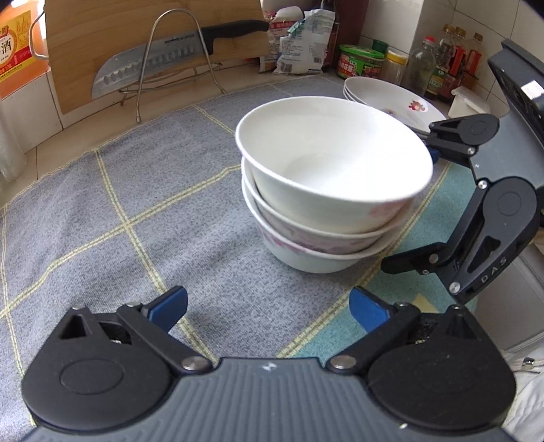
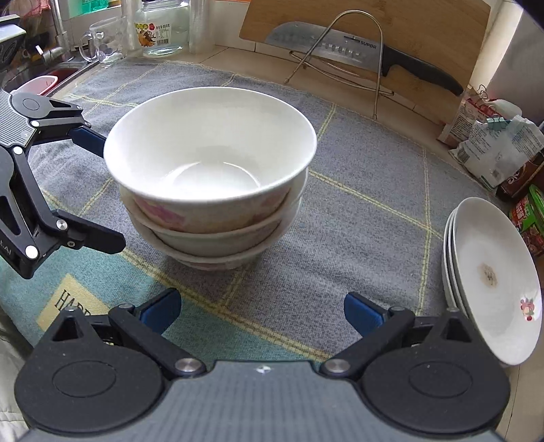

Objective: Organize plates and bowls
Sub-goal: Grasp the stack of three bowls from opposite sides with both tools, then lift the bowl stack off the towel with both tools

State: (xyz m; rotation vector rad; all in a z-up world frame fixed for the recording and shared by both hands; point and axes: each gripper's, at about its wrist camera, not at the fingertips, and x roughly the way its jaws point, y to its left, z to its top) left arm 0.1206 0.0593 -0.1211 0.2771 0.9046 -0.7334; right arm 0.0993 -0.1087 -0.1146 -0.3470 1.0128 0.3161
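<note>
The knife (image 2: 360, 51) propped in the wire rack (image 2: 353, 54) against the wooden cutting board (image 2: 425, 30) carried the word SUPOR on its blade. The right gripper (image 1: 418, 207), seen from the left wrist camera, had DAS printed along one arm, and a yellow patch on the grey checked cloth (image 2: 357, 190) showed the letters HAPP (the rest was hidden by the gripper). Jar and bottle labels at the counter's edge were too small to read.

The left gripper (image 1: 268, 307) stood wide open, holding nothing, its blue pads apart above the cloth, just short of the stack of three white bowls (image 1: 326, 190). The right gripper was likewise spread wide and empty, one finger near the top bowl's rim; whether it touched could not be told. The stack of plates (image 2: 493, 278) sat to the right of the bowls.
</note>
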